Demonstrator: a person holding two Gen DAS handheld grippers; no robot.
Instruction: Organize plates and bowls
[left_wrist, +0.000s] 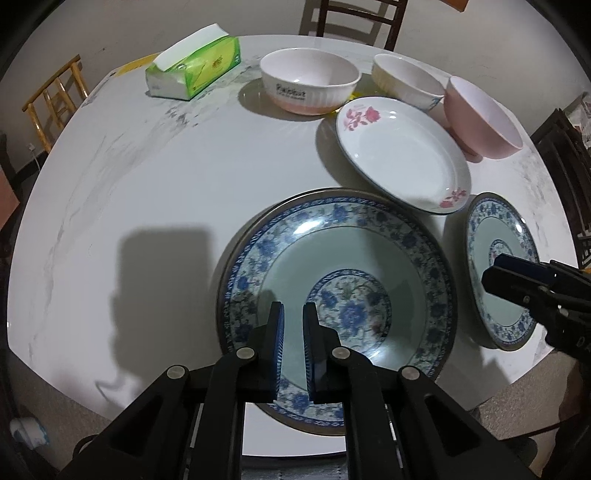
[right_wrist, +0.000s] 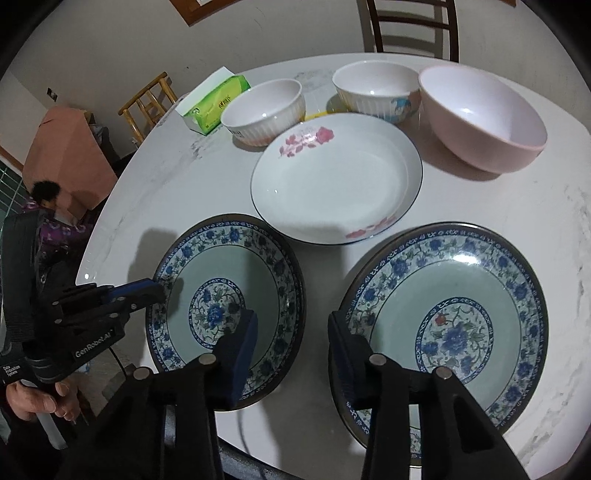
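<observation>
Hovering over stiff, glazed, breakable plates, the left gripper, jaws nearly shut and empty, and the right gripper, jaws wide, should pinch rims: left plate, right plate.

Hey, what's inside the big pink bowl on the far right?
Nothing shows inside the pink bowl: the right wrist view looks into its pale interior and finds only a light reflection. The left wrist view sees it side-on, so its near inner wall stays hidden there.
</observation>
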